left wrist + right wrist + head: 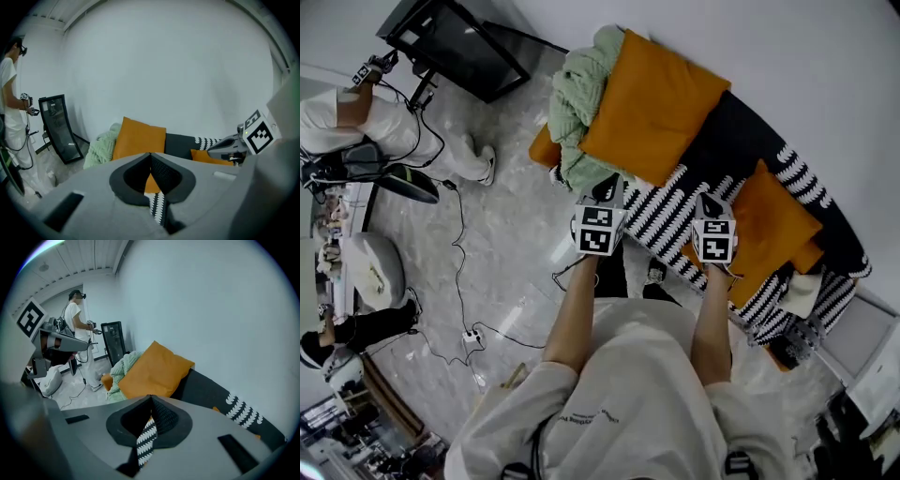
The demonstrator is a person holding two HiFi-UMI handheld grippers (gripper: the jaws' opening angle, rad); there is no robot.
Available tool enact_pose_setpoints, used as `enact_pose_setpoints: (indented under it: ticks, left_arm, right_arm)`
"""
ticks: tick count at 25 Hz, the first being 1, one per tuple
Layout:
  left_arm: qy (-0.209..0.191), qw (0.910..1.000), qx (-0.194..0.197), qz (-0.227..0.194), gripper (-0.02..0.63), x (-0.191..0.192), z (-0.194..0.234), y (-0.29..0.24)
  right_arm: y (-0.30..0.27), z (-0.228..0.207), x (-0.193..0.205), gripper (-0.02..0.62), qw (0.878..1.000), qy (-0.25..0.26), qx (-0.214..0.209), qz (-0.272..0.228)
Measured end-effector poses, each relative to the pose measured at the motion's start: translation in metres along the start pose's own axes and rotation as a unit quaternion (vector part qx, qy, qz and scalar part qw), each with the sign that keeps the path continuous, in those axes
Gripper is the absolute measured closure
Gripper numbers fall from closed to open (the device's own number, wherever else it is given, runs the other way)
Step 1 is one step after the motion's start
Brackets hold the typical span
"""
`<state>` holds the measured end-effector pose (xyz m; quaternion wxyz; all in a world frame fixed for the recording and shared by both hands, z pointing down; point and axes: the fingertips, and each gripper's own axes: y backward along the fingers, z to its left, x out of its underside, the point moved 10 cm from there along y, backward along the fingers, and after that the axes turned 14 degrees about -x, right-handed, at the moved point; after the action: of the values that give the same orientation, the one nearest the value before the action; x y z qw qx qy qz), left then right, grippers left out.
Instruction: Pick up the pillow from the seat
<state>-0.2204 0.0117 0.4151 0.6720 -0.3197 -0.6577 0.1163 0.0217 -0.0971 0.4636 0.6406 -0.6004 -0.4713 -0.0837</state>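
Big orange pillow (652, 108) leans against the wall at the left end of the seat (741, 131), touching a green blanket (577, 103). A 2nd orange pillow (778, 230) lies further right. Left gripper (150, 154) and right gripper (150, 397) both have jaws fully together with nothing held, short of the pillows. Pillow looks light, soft, squashy, not fragile. Likely best to pinch a corner or top edge, since the fabric will bunch.

Cream short-sleeved T-shirt (628, 403), grey left gripper (150, 154), right gripper (151, 397) — marker cubes (598, 230)
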Motion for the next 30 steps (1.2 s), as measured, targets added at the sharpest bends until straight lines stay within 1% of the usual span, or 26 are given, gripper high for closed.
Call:
enact_pose_setpoints:
  ticks: [4, 5, 7, 9, 11, 14, 16, 18, 22, 27, 30]
  left_arm:
    - [-0.008, 0.9988, 0.049, 0.004, 0.595, -0.012, 0.016, -0.055]
    - [-0.017, 0.9979, 0.062, 0.008, 0.595, -0.018, 0.017, -0.072]
    - [-0.051, 0.9944, 0.092, 0.015, 0.595, -0.029, 0.021, -0.103]
    - [-0.086, 0.9881, 0.125, 0.023, 0.595, -0.039, 0.024, -0.13]
    - [-0.108, 0.9805, 0.16, 0.034, 0.596, -0.048, 0.027, -0.152]
    - [-0.154, 0.9647, 0.208, 0.048, 0.595, -0.055, 0.019, -0.186]
    - [-0.18, 0.9552, 0.227, 0.061, 0.595, -0.05, 0.008, -0.207]
    - [-0.183, 0.9504, 0.238, 0.079, 0.595, -0.039, -0.002, -0.224]
    - [-0.179, 0.9463, 0.245, 0.112, 0.595, -0.016, -0.033, -0.256]
    - [-0.203, 0.9388, 0.249, 0.126, 0.595, 0.009, -0.077, -0.286]
    - [-0.21, 0.9366, 0.247, 0.133, 0.595, 0.02, -0.103, -0.304]
  right_arm:
    - [-0.031, -0.007, -0.012, 0.589, 0.999, -0.033, 0.03, 0.006]
    - [-0.041, -0.012, -0.018, 0.589, 0.998, -0.046, 0.035, 0.004]
    - [-0.061, -0.019, -0.031, 0.589, 0.995, -0.085, 0.043, -0.009]
    - [-0.08, -0.023, -0.046, 0.589, 0.989, -0.13, 0.057, -0.031]
    - [-0.096, -0.027, -0.056, 0.588, 0.982, -0.167, 0.073, -0.042]
    - [-0.117, -0.048, -0.057, 0.589, 0.977, -0.189, 0.088, -0.033]
    - [-0.124, -0.069, -0.049, 0.588, 0.974, -0.203, 0.097, -0.033]
    - [-0.132, -0.085, -0.036, 0.589, 0.97, -0.219, 0.102, -0.037]
    - [-0.152, -0.118, -0.007, 0.589, 0.967, -0.232, 0.096, -0.039]
    - [-0.186, -0.138, 0.027, 0.588, 0.968, -0.244, 0.054, -0.04]
    - [-0.198, -0.155, 0.043, 0.588, 0.965, -0.255, 0.037, -0.059]
